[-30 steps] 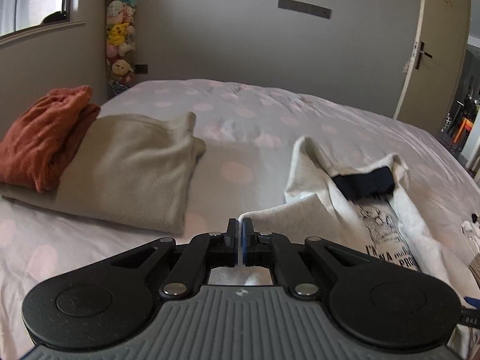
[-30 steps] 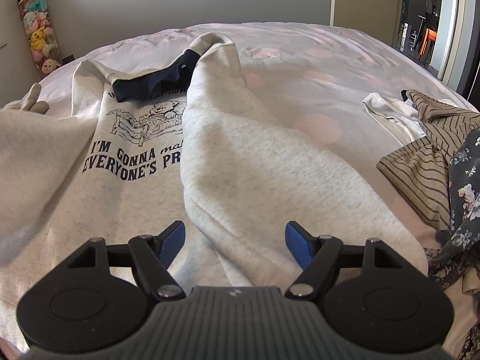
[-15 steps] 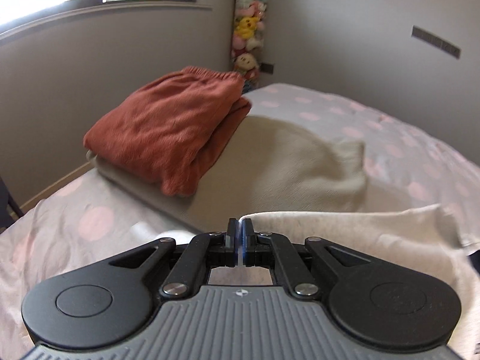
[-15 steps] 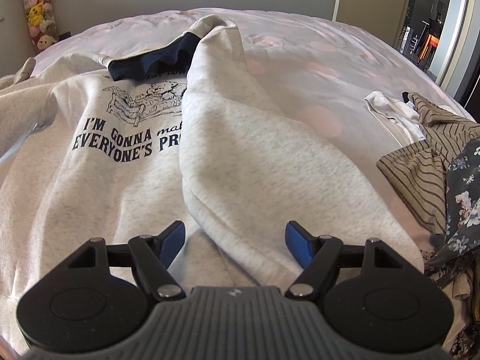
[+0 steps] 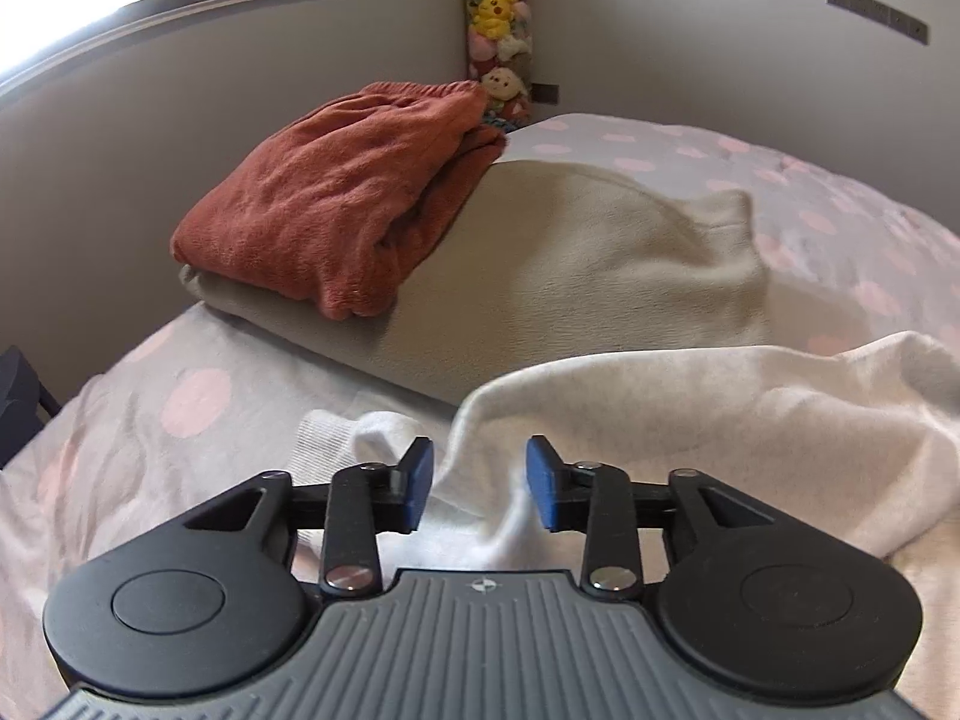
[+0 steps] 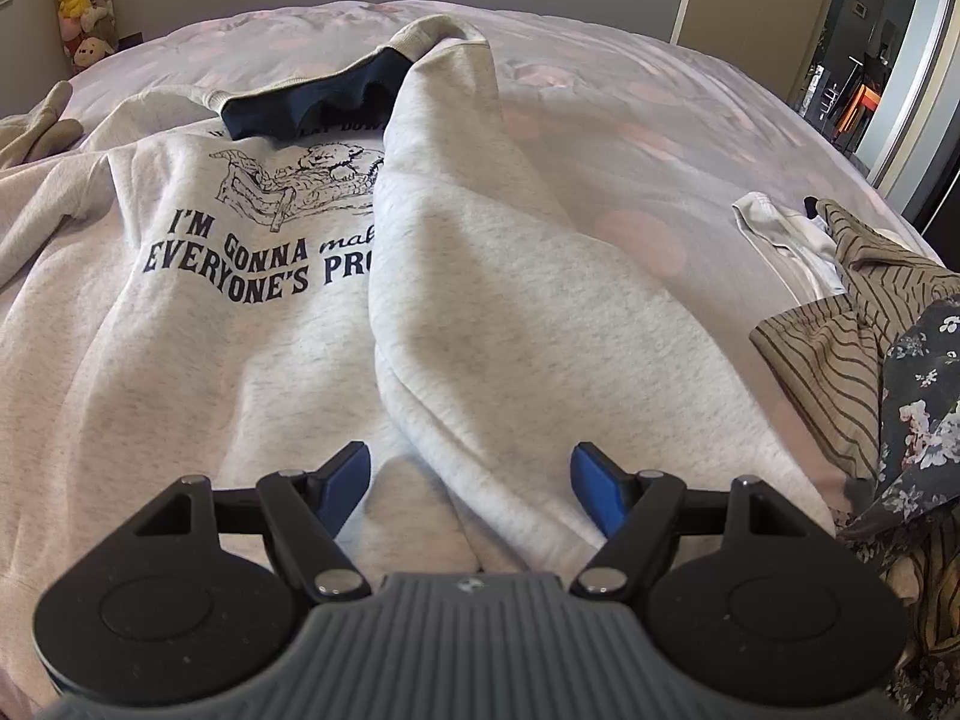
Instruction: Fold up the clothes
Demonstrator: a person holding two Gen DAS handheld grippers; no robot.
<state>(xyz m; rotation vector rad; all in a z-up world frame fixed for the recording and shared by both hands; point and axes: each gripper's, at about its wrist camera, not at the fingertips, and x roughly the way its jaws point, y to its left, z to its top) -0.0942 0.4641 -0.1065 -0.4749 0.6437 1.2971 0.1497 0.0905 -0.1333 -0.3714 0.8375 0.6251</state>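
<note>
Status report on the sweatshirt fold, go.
Left gripper open, over the sweatshirt edge. Right gripper open, over folded sleeve. Nothing gripped. Nothing in the way.

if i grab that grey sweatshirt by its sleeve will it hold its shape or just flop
The sweatshirt will probably flop: it already lies in soft folds and creases. Its thick fleece looks fairly heavy, so it would likely sag and drag. The open right claw should grip it without slipping.

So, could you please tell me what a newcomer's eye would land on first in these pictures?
Probably the grey sweatshirt with dark printed lettering, spread over the bed just ahead of the open right gripper. Next, the rust-red folded garment stacked on a beige one beyond the open left gripper. A striped garment lies at the right edge.
</note>
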